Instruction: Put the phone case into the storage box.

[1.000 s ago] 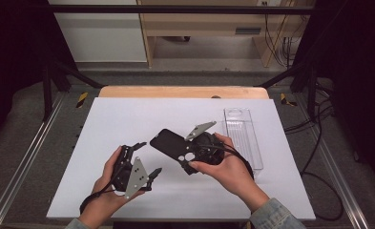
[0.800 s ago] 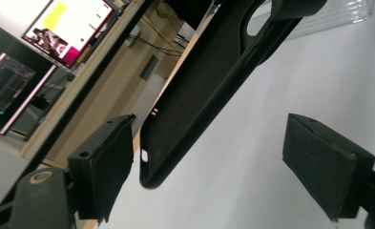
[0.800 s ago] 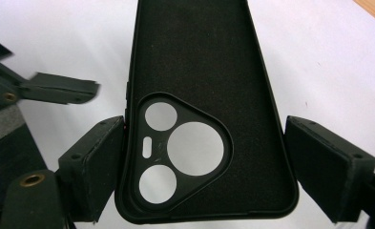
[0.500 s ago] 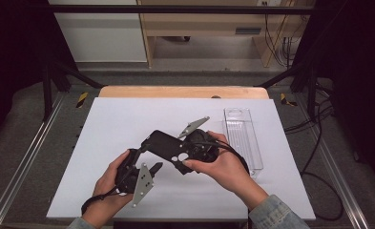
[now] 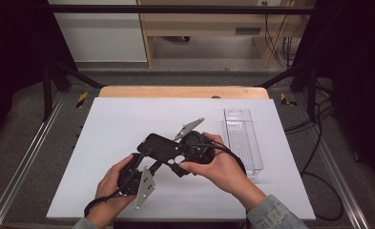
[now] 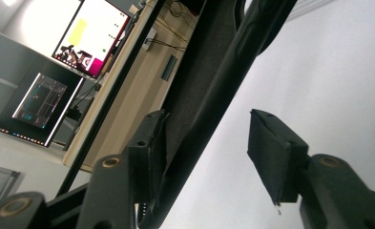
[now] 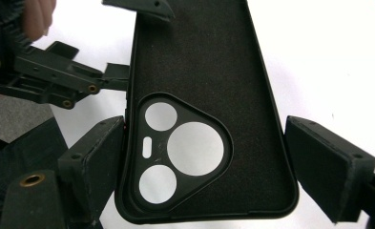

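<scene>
High view: right tool (image 5: 175, 155) holds the phone case (image 5: 159, 148); left tool (image 5: 142, 160) (jaws just closing) half-open around its edge; next, pinch firmly.

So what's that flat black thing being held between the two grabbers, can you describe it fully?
It is a black phone case, empty, seen from its open inner side: a matte, soft-looking lining, a raised rim and rounded corners. Near one end a rounded triangular window holds three round holes and a small slot. It is held above the white table, roughly level. The right gripper straddles the camera end, one pad against the rim, the other pad looking slightly clear. The left gripper has just been closing around the far edge, which runs between its jaws.
</scene>
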